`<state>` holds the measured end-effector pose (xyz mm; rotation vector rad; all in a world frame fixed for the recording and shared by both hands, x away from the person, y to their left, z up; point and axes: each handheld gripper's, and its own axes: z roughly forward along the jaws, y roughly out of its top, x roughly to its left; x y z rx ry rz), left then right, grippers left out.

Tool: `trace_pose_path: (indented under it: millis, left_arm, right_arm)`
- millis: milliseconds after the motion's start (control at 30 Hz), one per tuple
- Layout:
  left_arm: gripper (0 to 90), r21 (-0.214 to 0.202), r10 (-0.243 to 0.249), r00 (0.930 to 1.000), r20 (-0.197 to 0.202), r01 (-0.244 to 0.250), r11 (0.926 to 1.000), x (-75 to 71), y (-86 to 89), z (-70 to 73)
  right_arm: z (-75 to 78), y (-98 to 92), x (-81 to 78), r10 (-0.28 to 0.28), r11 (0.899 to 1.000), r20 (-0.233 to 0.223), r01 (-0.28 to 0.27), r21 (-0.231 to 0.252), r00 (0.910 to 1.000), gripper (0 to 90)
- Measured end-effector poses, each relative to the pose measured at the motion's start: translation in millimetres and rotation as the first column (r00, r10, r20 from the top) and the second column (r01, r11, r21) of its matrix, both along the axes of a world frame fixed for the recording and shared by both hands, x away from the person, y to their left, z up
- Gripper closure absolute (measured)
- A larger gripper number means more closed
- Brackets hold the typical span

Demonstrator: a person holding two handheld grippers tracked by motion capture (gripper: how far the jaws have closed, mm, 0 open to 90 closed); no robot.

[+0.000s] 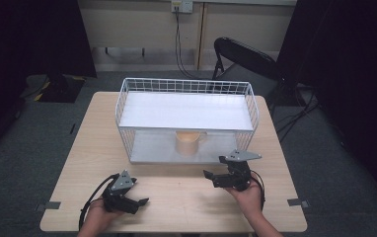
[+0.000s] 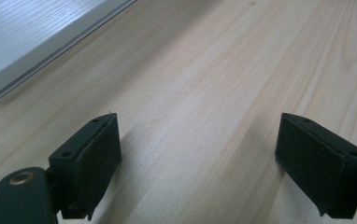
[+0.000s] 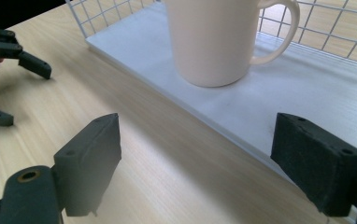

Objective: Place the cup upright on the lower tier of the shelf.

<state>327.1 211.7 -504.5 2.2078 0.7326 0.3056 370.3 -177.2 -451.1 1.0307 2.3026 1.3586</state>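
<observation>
A cream mug [image 1: 188, 143] [image 3: 214, 42] stands upright on the white bottom board [image 1: 152, 150] [image 3: 307, 93] of a white wire rack [image 1: 186, 86], under its upper shelf. My right gripper [image 1: 215, 167] [image 3: 195, 140] is open and empty just in front of the board, a short way from the mug and pointing towards it, handle to the right. My left gripper [image 1: 136, 193] [image 2: 197, 135] is open and empty over bare table near the front edge. It also appears at the left of the right gripper view, left gripper [image 3: 8, 56]. The board's corner [image 2: 27, 37] lies ahead of it.
The rack sits mid-table on a light wooden table [image 1: 93, 148]. A black folding chair [image 1: 241, 57] stands behind the table at the right. Dark curtains hang on both sides. A cable [image 1: 177, 39] runs down the back wall.
</observation>
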Motion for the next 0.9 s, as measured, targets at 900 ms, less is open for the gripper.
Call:
trace_pose_path:
  millis: [900]
  left_arm:
    - [13.9,0.001,0.0,1.0,0.0,0.0,1.0,0.0,0.0,0.0]
  right_arm:
    - [-33.5,-44.9,-24.6,0.093,0.995,-0.02,-0.094,-0.041,0.9954,15.2]
